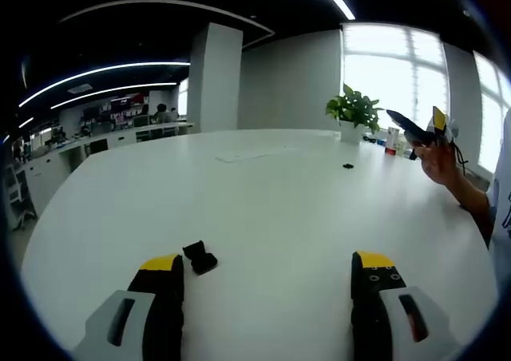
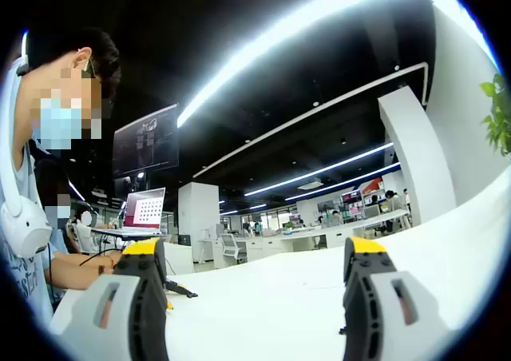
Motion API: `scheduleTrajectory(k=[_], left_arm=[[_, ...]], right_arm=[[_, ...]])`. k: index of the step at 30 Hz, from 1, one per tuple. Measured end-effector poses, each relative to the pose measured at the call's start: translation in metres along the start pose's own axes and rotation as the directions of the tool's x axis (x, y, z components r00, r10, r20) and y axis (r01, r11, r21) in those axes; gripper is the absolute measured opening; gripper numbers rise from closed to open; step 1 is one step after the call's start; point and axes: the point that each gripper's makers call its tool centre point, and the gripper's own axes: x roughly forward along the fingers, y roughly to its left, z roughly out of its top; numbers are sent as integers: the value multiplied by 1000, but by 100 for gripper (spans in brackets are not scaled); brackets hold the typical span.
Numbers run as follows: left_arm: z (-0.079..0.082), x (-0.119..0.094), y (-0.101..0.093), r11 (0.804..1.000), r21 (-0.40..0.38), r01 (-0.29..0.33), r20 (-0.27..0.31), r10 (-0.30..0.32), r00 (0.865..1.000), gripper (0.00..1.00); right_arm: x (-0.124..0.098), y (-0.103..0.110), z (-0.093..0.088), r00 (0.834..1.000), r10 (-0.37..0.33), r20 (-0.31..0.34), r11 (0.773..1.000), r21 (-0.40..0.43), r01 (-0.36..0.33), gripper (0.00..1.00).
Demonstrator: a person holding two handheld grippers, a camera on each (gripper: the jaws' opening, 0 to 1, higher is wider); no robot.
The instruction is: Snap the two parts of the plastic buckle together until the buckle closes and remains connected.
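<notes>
In the left gripper view my left claw (image 1: 267, 285) hangs over the white table (image 1: 279, 193) with its jaws spread wide and nothing between them. One black buckle piece (image 1: 200, 258) lies on the table at eleven o'clock, just beside my left finger tip. A second small black piece (image 1: 347, 166) lies well beyond, at one o'clock. My right claw (image 2: 255, 269) is likewise spread wide and empty, tilted up toward the ceiling lights (image 2: 319, 13).

The left tool (image 1: 271, 285) is held low over the surface (image 1: 271, 193), jaws spread wide with nothing between them. The right tool (image 2: 254, 285) is raised and tilted upward, jaws likewise wide apart and empty.
</notes>
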Motion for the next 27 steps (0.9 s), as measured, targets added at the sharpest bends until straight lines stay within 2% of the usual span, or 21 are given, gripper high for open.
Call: scheduleTrajectory(k=[9,12,22,23,24,25,27], left_arm=[[-5,-7,-10,1000,-7,30,-10,-30,1000,87],[-2,-6,-17,997,-28,68,0,-68,998,86],[-4,-2,-29,994,32,102,-20,-101,995,86],[-2,-3,-30,993,30,111,-11,-111,994,85],[8,-5,-36,988,-9,153,43,-153,987,85],[16,-7,-36,985,-45,168,87,-164,983,85],[29,-10,-27,988,-58,146,159,-135,978,85]], right_arm=[[0,2,1,1000,5,3,1000,5,-5,92],[1,4,0,1000,11,1,1000,1,-11,92],[1,2,1,1000,11,1,1000,2,-11,92],[1,2,1,1000,11,1,1000,2,-11,92],[1,2,0,1000,10,-1,1000,2,-10,92],[1,2,0,1000,10,-1,1000,2,-10,92],[1,2,-1,1000,9,-3,1000,5,-9,92]])
